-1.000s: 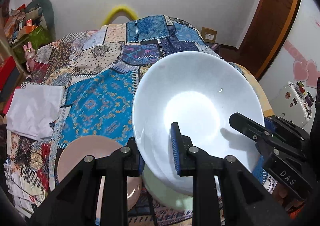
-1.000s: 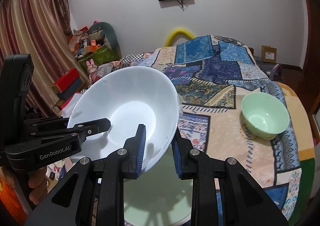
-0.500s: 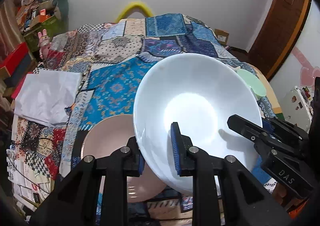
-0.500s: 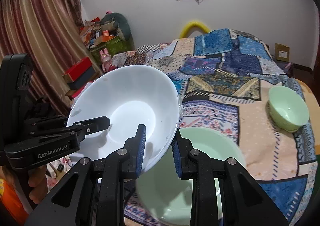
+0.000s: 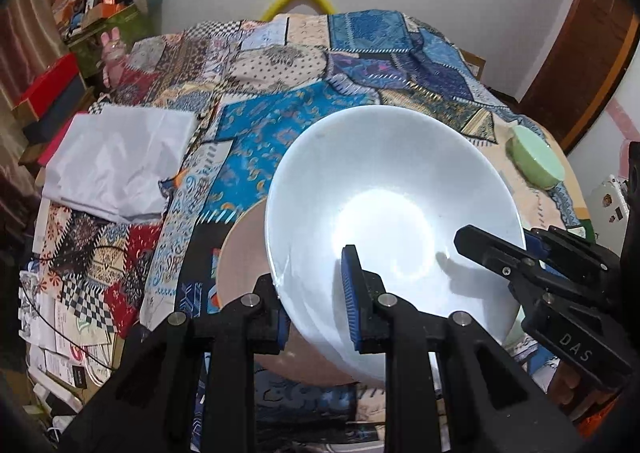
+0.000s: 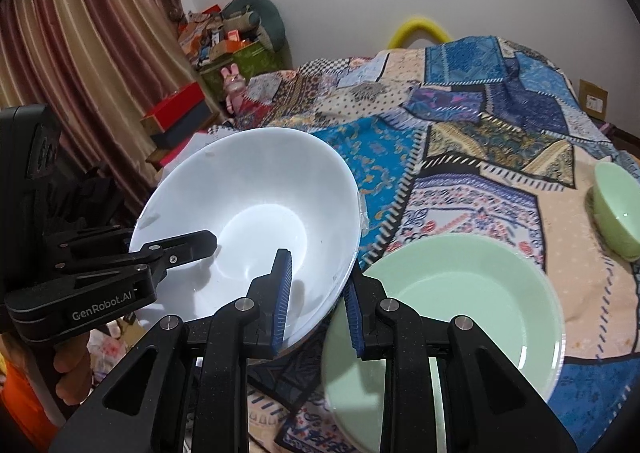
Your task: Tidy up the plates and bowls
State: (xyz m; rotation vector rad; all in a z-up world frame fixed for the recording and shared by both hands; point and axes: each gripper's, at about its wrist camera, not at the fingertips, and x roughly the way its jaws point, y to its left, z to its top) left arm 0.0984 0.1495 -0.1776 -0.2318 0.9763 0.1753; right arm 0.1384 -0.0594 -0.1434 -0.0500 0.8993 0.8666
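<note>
Across the quilt-covered bed [image 6: 492, 141] lie my dishes. Biggest, the white bowl [image 5: 384, 213] hangs tilted and empty above the bed, clamped at opposite rim edges by my left gripper [image 5: 316, 313] and right gripper [image 6: 316, 305], both angled downward. Under its left side sits a pink plate [image 5: 244, 245]; beside it on the right, an empty green plate [image 6: 460, 293]. Smallest, a green bowl [image 6: 616, 209] rests empty, well apart at the right edge.

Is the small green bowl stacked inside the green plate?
No, the small green bowl sits apart on the quilt, beyond the green plate.
</note>
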